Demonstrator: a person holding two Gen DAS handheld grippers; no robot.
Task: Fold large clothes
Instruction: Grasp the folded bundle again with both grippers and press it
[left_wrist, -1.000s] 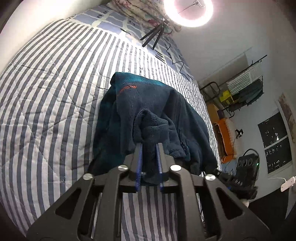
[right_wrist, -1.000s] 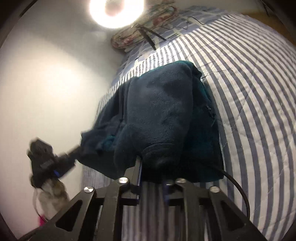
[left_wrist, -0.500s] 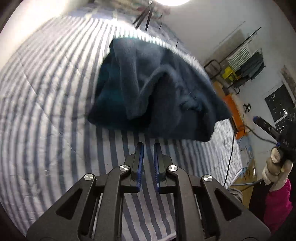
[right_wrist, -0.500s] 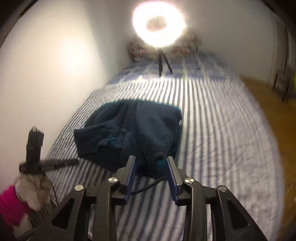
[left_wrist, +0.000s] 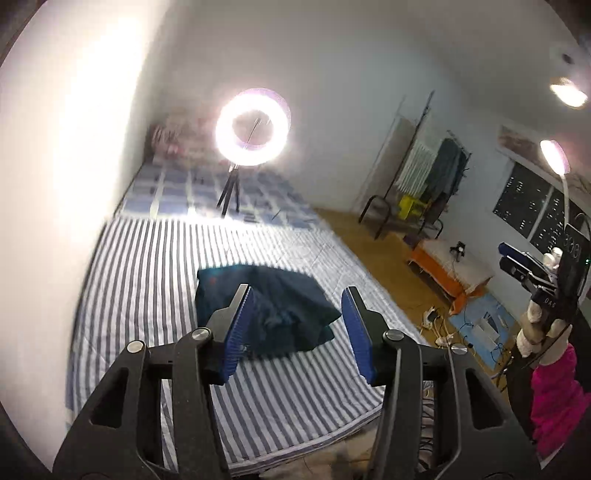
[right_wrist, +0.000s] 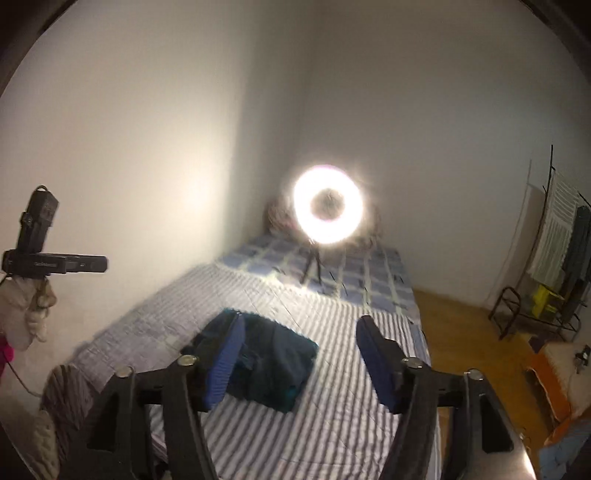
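Note:
A dark teal fleece garment (left_wrist: 280, 306) lies folded into a compact bundle on the striped bed cover (left_wrist: 147, 266); it also shows in the right wrist view (right_wrist: 273, 365). My left gripper (left_wrist: 299, 332) is open and empty, held well back and above the garment. My right gripper (right_wrist: 299, 365) is open and empty, also raised and away from the garment. The left gripper shows from the side in the right wrist view (right_wrist: 55, 264), and the right one in the left wrist view (left_wrist: 524, 273).
A lit ring light on a tripod (left_wrist: 253, 127) stands on the bed's far end, before a pillow pile. White wall runs along the bed's left. To the right are wooden floor, a clothes rack (left_wrist: 439, 184), an orange bench (left_wrist: 450, 273) and floor cables.
Both grippers let go of the fleece, opened wide and pulled back and up from the bed. The garment now lies folded on the cover.

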